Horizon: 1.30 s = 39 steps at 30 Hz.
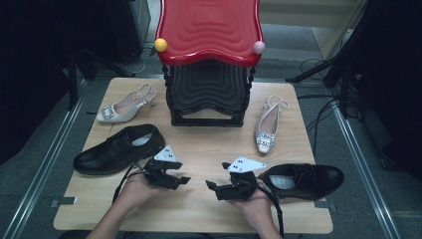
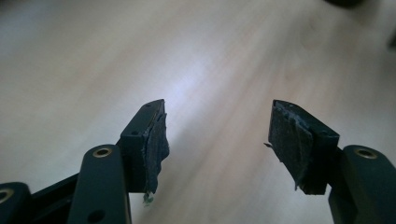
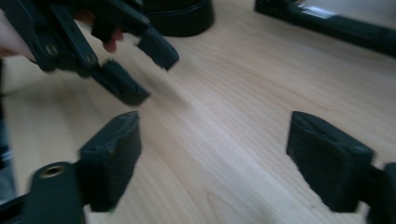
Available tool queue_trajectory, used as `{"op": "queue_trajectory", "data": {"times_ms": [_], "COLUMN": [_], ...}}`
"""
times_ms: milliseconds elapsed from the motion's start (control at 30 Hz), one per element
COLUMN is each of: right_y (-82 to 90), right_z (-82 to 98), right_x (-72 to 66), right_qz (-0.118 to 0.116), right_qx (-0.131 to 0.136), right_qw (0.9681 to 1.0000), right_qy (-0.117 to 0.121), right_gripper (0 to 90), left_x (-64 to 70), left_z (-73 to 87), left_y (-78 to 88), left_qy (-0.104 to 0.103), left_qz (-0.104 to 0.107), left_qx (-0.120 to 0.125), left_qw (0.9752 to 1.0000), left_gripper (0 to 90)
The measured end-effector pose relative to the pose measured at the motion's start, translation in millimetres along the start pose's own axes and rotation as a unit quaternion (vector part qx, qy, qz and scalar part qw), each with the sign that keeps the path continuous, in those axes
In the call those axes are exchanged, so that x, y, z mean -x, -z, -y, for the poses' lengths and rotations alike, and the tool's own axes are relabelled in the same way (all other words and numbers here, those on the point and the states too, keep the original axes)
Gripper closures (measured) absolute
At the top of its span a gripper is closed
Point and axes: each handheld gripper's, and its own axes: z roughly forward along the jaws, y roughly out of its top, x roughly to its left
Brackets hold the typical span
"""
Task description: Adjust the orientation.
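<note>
Both grippers gape empty over pale wooden table (image 1: 199, 149): left gripper (image 1: 180, 180) beside glossy black leather shoe (image 1: 118, 149), right gripper (image 1: 213, 187) near its mate (image 1: 303, 179); best grip likely heel collar, approached level

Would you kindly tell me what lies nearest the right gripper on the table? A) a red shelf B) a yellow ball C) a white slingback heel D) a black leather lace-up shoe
D: in the high view the black lace-up shoe lies on its side right beside the right gripper, whose jaws stand open and empty above the wooden table.
</note>
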Motion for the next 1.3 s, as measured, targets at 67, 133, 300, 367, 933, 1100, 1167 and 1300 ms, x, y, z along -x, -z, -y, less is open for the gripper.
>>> {"op": "queue_trajectory", "data": {"times_ms": [67, 133, 300, 367, 933, 1100, 1167, 1300], "right_y": [-0.1, 0.2, -4.9, -6.6, -6.3, -8.1, -8.1, -9.4], "right_z": [-1.2, -1.1, 1.2, -2.0, -4.3, -3.6, -3.4, -2.0], "right_x": [8.1, 13.3, 12.4, 10.0, 7.1, 10.2, 11.0, 13.3], "right_qz": [-0.023, -0.028, 0.005, 0.005, 0.004, -0.002, -0.004, -0.015], "right_qx": [-0.017, -0.016, -0.049, -0.066, -0.026, -0.036, -0.034, -0.038], "right_qw": [0.9996, 0.9994, 0.9981, 0.9974, 0.9992, 0.9992, 0.9993, 0.9992], "right_qy": [-0.008, -0.009, 0.038, 0.027, 0.031, 0.017, 0.014, -0.002], "right_gripper": [32.5, 37.7, 38.1, 36.5, 36.6, 37.8, 38.7, 39.6], "left_x": [4.1, 4.7, 0.6, -3.2, -11.6, -14.2, -15.0, -19.9], "left_z": [-0.1, -3.6, -4.5, -4.1, -0.6, -1.2, -0.9, -0.2], "left_y": [0.0, 3.2, 4.1, 5.5, 18.3, 23.4, 25.5, 33.4], "left_qy": [-0.017, -0.008, 0.006, 0.04, 0.051, 0.057, 0.059, 0.059], "left_qz": [-0.006, 0.011, 0.035, 0.071, 0.053, 0.045, 0.044, 0.024], "left_qx": [-0.009, 0.011, 0.004, 0.005, 0.019, 0.018, 0.021, 0.023], "left_qw": [0.9998, 0.9998, 0.9994, 0.9967, 0.9971, 0.9972, 0.9971, 0.9977], "left_gripper": [37.9, 41.2, 40.2, 38.1, 37.0, 37.6, 38.0, 38.3]}}
